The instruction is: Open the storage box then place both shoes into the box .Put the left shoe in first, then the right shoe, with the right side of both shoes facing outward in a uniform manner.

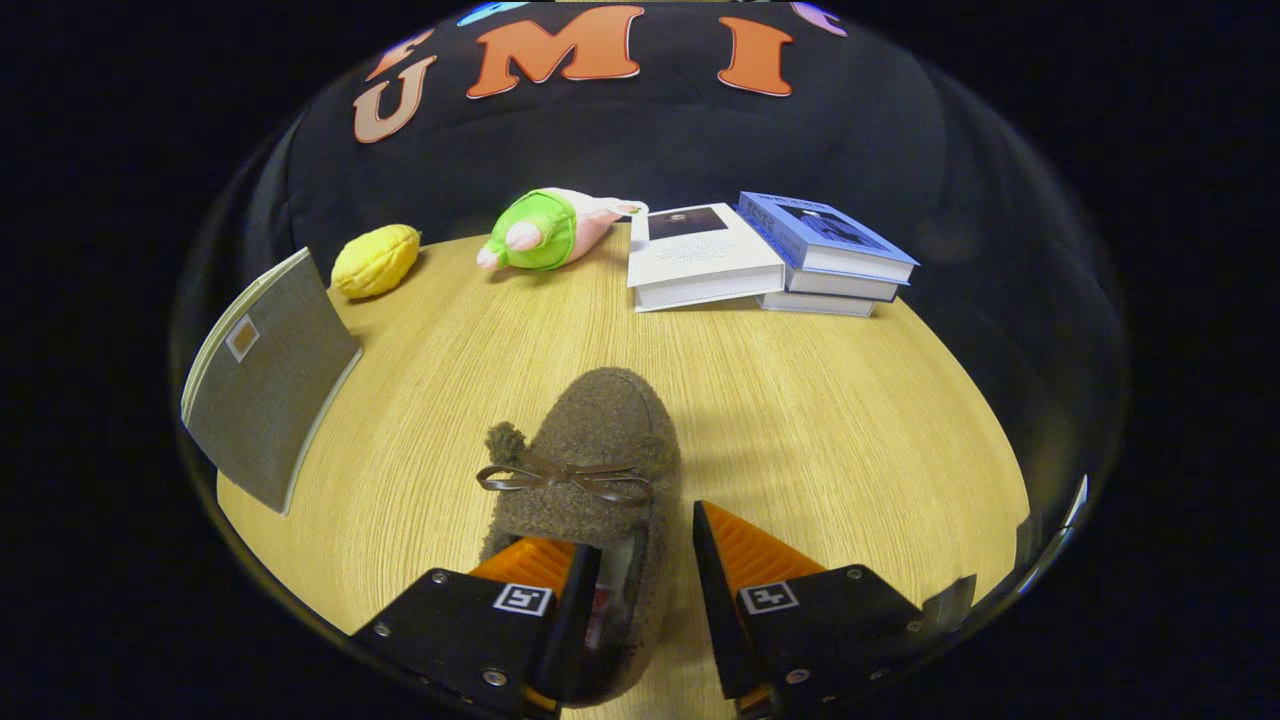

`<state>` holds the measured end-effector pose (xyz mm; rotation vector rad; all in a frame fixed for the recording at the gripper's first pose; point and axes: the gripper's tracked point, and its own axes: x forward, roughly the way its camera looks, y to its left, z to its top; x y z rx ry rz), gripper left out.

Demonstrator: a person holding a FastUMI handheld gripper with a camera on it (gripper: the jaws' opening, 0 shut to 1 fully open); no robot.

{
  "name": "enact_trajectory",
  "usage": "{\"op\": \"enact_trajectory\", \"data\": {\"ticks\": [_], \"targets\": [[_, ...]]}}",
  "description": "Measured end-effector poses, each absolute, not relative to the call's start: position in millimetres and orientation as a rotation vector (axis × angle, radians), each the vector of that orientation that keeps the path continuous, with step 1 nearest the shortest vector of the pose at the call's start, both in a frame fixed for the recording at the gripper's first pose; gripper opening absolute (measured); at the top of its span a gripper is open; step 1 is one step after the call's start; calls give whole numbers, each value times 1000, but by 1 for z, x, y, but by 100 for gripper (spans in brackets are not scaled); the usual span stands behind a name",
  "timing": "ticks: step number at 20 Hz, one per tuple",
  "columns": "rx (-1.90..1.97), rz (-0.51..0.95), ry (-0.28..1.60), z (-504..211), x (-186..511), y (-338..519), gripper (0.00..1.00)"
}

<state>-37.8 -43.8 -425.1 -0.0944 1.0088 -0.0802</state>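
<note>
Gripper view: hand-held gripper (645, 560) parted astride brown shoe (590, 460) on wooden table (800, 400)

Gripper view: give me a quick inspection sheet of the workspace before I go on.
Surface: light wooden table, no spills seen.
Job's things: brown fuzzy shoe with a bow, toe pointing away.
Clutter: grey notebook, yellow plush, green and pink plush toy, white book beside two stacked books.
Grippers: hand-held gripper open; one finger in the shoe's opening, the other outside its side wall, not pressing.
Cables: nothing seen.
Surroundings: black cloth wall behind the table.
</note>
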Motion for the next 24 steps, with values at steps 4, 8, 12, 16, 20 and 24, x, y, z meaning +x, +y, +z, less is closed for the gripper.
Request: {"op": "enact_trajectory", "data": {"ticks": [4, 8, 12, 16, 20, 24], "targets": [[-125, -123, 1016, -430, -37, -49, 29], [-46, -160, 1045, -430, -36, -48, 9], [77, -118, 1035, -412, -31, -20, 4], [63, -86, 996, -378, -20, 12, 4], [67, -14, 981, -340, -8, 69, 4], [63, 71, 970, -311, 3, 132, 4]]}}
